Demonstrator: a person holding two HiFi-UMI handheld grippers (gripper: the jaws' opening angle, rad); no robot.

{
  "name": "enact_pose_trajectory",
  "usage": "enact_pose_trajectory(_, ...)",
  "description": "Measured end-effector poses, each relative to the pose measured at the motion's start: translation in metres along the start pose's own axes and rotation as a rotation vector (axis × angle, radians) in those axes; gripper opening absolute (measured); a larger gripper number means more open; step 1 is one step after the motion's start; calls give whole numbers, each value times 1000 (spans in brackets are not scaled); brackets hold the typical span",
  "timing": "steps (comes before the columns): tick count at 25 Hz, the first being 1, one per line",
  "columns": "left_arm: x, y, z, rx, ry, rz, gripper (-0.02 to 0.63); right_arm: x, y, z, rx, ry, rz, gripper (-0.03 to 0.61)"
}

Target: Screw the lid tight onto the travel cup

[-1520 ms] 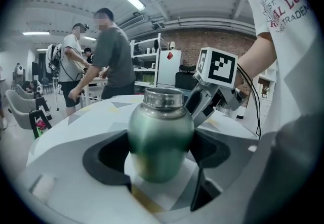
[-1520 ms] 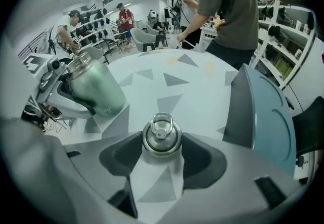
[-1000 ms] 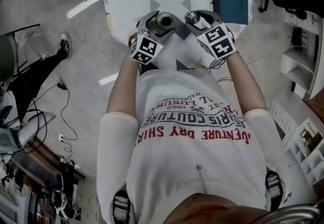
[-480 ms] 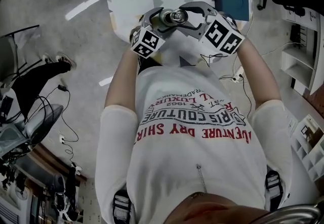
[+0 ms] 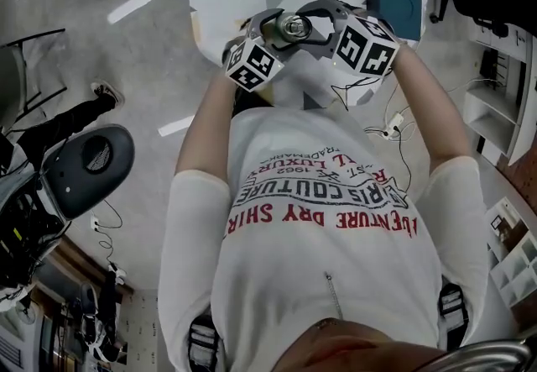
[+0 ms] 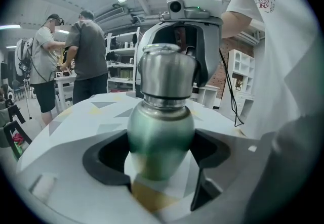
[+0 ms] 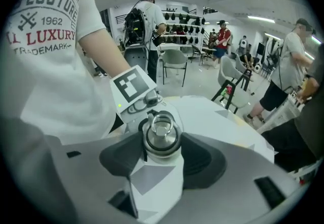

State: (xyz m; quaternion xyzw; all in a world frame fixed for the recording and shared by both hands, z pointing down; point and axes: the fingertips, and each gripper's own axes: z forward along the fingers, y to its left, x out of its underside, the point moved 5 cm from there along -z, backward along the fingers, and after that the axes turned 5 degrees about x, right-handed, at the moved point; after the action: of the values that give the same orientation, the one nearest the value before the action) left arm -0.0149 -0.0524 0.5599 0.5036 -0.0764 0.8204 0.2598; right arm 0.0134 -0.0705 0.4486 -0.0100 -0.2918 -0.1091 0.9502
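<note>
Cup [image 6: 161, 127] clamped in L gripper [image 6: 160, 161]; lid [image 7: 161, 136] atop, in R gripper [image 7: 161, 153].

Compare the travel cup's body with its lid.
The travel cup is green-tinted and bulging; the lid is plain silver and narrower. The lid carries a ring on top; the cup shows none. The left hand-held gripper clamps the cup, the right hand-held gripper the lid. Both are metal, lid seated on cup.

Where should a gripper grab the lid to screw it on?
Grip the lid by its round steel side wall, pads opposite, coming from above down the travel cup's axis: a cylinder there likely turns evenly. The right gripper holds it so; the left gripper clamps the cup body.
</note>
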Motion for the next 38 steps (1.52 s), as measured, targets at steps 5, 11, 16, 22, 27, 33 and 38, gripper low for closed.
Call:
enact_pose_trajectory(5,-1,0,0,6,4,2,377,3,0,9,-32,58,-61,245)
enact_pose_trajectory(11,-1,1,0,8,-4,-2,377,-2,0,12,-37,113,-39,245)
enact_pose_trajectory(16,2,2,0,10,-17,-8,379,0,0,15,60,116,165,245)
enact_pose_trajectory(22,2,3,0,10,-21,-20,379,2,3,14,243,88,453,245)
enact_pose_trajectory(27,2,2,1,21,-4,-28,380,2,6,13,328,74,529,245)
enact_pose_trajectory(33,2,1,0,34,17,-30,380,2,11,9,102,149,218,307)
enact_pose_trajectory(38,5,3,2,43,23,-43,382,-4,4,6,-53,166,-59,307)
